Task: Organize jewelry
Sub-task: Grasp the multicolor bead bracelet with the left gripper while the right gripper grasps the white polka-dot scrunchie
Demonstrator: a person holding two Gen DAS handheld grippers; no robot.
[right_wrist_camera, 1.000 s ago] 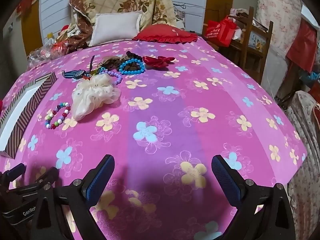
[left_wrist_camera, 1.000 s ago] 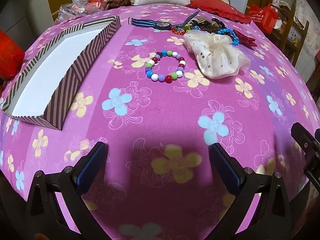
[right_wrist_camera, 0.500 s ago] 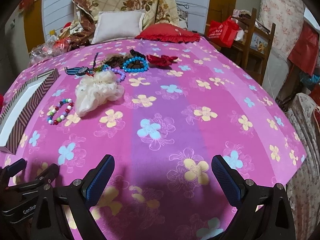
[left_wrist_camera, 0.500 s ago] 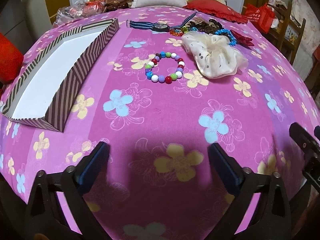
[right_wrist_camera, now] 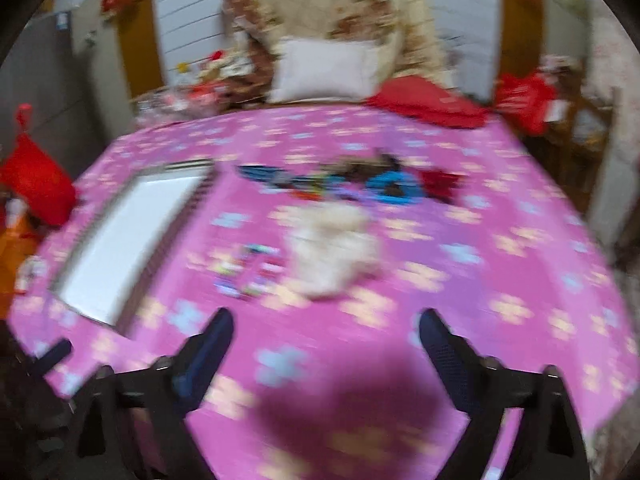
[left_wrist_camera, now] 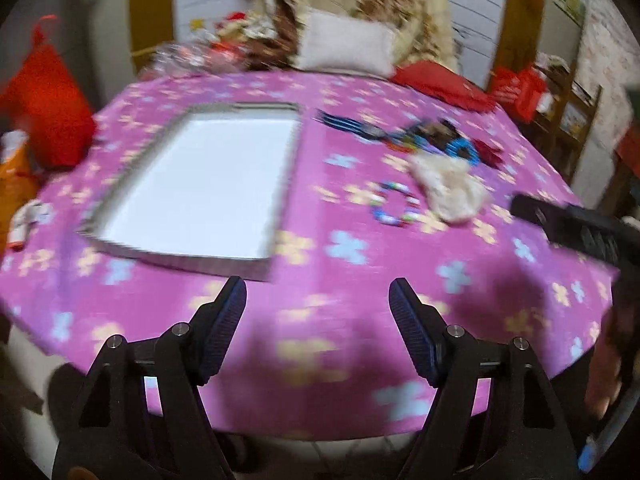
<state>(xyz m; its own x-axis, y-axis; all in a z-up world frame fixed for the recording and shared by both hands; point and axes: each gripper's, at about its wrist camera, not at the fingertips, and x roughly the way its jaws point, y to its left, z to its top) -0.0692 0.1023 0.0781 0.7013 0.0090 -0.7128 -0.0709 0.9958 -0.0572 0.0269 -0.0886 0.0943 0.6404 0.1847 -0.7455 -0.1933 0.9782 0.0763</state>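
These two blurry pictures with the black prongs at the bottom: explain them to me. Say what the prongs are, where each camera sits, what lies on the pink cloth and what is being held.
The prongs are the two fingers of hand-held grippers; a person carries one in each hand, and there is no robot arm. Each gripper has a wide-angle camera looking along its fingers.

One picture comes from the left gripper, the other from the right gripper. Both are open and hold nothing.

On the pink flowered cloth lie a shallow striped box with a white, bare inside, a multicoloured bead bracelet, a cream scrunchie, and behind them a blurred heap with a blue bead bracelet. Camera motion causes the blur.
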